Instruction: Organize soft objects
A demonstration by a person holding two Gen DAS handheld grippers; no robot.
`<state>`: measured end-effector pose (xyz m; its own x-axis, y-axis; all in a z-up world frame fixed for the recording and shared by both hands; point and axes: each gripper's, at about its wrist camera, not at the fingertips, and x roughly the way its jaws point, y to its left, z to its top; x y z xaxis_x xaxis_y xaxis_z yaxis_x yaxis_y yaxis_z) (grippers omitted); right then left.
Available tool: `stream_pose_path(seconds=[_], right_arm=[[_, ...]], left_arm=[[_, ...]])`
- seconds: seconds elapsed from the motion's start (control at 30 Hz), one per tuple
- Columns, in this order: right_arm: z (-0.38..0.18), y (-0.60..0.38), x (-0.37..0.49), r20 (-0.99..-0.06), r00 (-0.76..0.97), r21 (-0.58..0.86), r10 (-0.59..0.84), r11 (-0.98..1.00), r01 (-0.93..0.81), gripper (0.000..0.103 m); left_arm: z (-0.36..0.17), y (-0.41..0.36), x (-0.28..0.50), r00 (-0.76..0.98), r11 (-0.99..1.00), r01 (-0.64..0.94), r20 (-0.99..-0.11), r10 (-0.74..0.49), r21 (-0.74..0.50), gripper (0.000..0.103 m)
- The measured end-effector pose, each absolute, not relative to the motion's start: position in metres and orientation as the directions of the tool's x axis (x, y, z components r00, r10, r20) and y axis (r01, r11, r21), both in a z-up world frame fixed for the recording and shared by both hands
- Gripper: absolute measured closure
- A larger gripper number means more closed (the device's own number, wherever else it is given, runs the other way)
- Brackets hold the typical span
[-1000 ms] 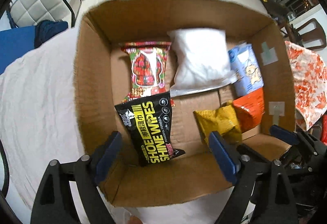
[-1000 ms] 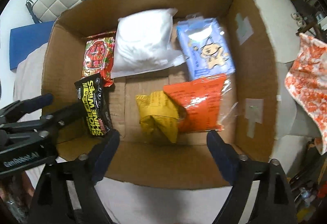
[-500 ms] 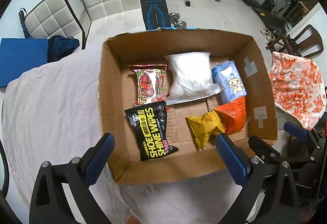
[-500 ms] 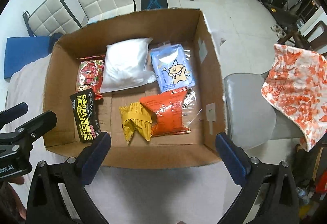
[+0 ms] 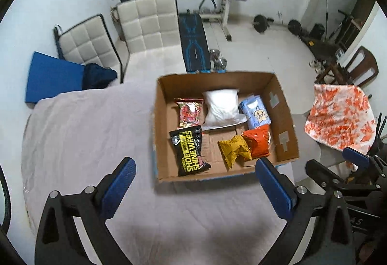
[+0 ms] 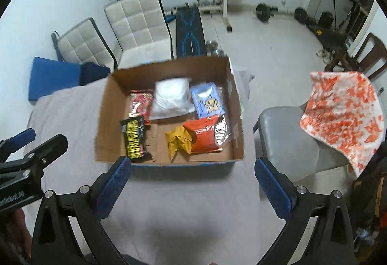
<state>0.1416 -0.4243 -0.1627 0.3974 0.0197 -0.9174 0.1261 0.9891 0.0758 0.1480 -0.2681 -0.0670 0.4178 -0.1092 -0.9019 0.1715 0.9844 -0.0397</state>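
Note:
An open cardboard box (image 5: 164, 129) (image 6: 107, 124) stands on the grey-sheeted table. Inside lie a black shoe-wipes pack (image 5: 189, 150) (image 6: 135, 138), a red patterned pack (image 5: 189, 112) (image 6: 139, 104), a white pouch (image 5: 221, 105) (image 6: 170, 95), a light blue tissue pack (image 5: 255, 113) (image 6: 209, 101), a yellow bag (image 5: 233, 150) (image 6: 177, 141) and an orange bag (image 5: 258, 144) (image 6: 204, 135). My left gripper (image 5: 194, 175) hangs open high above the box's near edge, holding nothing. Beside it my right gripper (image 6: 192, 176) is open too, with nothing between its fingers.
A grey chair (image 6: 285, 136) draped with an orange-and-white cloth (image 6: 343, 115) stands right of the table. Two white padded chairs (image 5: 147, 25), a blue mat (image 5: 54, 76) and a weight bench with barbell (image 5: 193, 45) lie beyond. The grey sheet (image 5: 79, 139) stretches left of the box.
Both grippers have risen well away from the box and opened wider; the box now looks small and the room beyond has come into view. The packs inside have not moved.

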Motion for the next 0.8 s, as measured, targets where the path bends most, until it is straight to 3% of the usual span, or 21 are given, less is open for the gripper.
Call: stream_pose_path(seconds=[0.37,0.8], right_arm=[[-0.042,-0.386,0.053,-0.848,0.530,0.063,-0.022,0.988,0.141,0.000],[0.020,-0.351,-0.015,-0.818,0.572,0.032,-0.053,0.990,0.137,0.000]], left_arm=[[0.013,-0.236,0.072,0.487,0.981,0.189,-0.865,-0.123,-0.033,0.002],[0.065,-0.206,0.021,0.576,0.987,0.158,-0.808,-0.122,-0.037,0.002]])
